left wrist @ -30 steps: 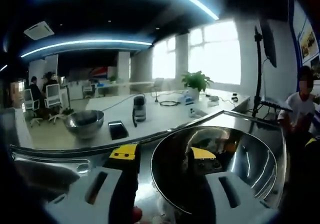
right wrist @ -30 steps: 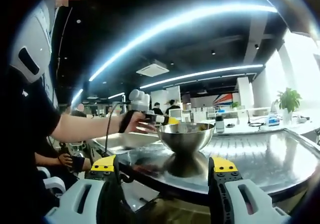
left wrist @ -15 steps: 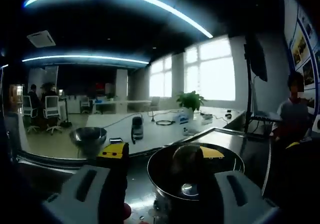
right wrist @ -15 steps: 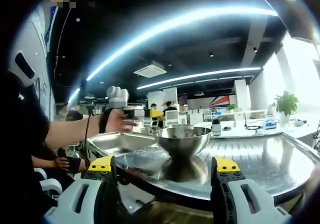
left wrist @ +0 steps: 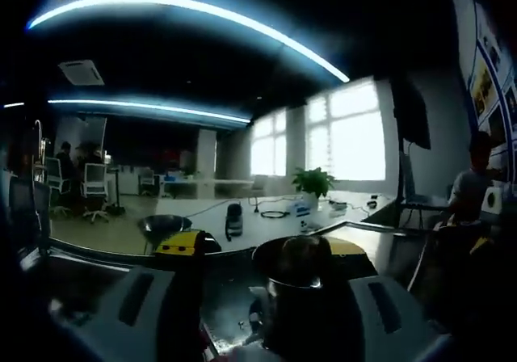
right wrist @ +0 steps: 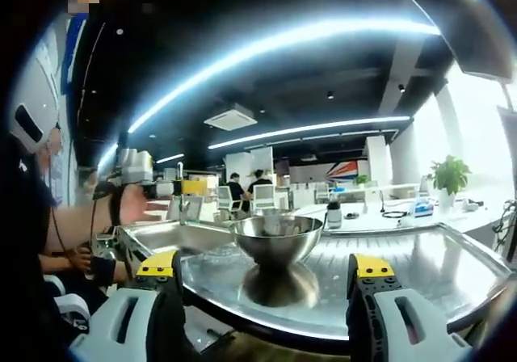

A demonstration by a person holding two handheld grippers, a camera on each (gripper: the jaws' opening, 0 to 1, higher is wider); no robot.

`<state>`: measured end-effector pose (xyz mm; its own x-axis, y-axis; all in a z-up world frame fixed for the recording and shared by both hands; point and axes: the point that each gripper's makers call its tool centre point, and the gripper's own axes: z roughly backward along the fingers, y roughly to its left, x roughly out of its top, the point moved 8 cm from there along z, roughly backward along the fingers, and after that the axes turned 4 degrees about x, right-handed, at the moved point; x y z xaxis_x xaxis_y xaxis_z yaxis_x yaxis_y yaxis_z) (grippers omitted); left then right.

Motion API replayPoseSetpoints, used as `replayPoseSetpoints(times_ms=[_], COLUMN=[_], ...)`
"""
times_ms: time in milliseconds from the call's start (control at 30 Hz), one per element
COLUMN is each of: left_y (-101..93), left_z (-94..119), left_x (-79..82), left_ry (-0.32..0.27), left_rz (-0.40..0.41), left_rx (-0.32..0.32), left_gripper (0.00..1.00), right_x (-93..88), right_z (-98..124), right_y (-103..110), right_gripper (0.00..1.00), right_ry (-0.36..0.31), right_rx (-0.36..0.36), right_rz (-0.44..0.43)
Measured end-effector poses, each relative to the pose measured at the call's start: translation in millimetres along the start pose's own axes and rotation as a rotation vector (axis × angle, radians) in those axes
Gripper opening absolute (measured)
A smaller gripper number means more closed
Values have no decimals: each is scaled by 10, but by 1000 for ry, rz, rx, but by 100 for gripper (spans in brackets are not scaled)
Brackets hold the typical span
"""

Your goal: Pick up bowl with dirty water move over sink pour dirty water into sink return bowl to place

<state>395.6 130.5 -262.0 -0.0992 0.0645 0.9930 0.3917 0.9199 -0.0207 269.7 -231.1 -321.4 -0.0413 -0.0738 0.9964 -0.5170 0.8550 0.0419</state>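
A steel bowl [right wrist: 275, 237] stands upright on the steel drainboard [right wrist: 404, 261], just right of the sink basin [right wrist: 170, 236]. Its inside is hidden from this low angle. My right gripper [right wrist: 264, 267] is open near the counter's front edge, short of the bowl, with nothing between its jaws. In the left gripper view the same bowl [left wrist: 292, 258] stands ahead between the jaws of my left gripper [left wrist: 262, 246], which is open and apart from it. In the right gripper view, a person's hand [right wrist: 129, 204] holds the left gripper over the sink side, left of the bowl.
Beyond the counter, a white table [left wrist: 266, 226] carries a second steel bowl [left wrist: 164, 225], a dark flask [left wrist: 234, 220], cables and a potted plant [left wrist: 313, 183]. A person [left wrist: 472, 186] stands at the right. Office chairs and people are far back.
My left gripper has drawn back from the bowl toward the sink side, so the bowl looks smaller and farther. The bowl stays on the drainboard. My right gripper has barely moved.
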Motion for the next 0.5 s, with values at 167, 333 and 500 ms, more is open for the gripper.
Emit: replayPoseSetpoints(times_ms=[167,333,500], left_y=[129,166,199], left_z=[417,813,1151], left_x=[65,70,54], left_ry=[-45,-93,-109], left_rz=[-1,-39,-80], left_rx=[50,83,113], left_gripper=[60,66,72], right_x=[23,29,48], right_z=[-5,9,14], right_y=[-17,-43,-54], right_gripper=[80,82,85], right_ry=[-6,-2,7], right_rx=[-13,-27,-36], right_rz=[10,38,74])
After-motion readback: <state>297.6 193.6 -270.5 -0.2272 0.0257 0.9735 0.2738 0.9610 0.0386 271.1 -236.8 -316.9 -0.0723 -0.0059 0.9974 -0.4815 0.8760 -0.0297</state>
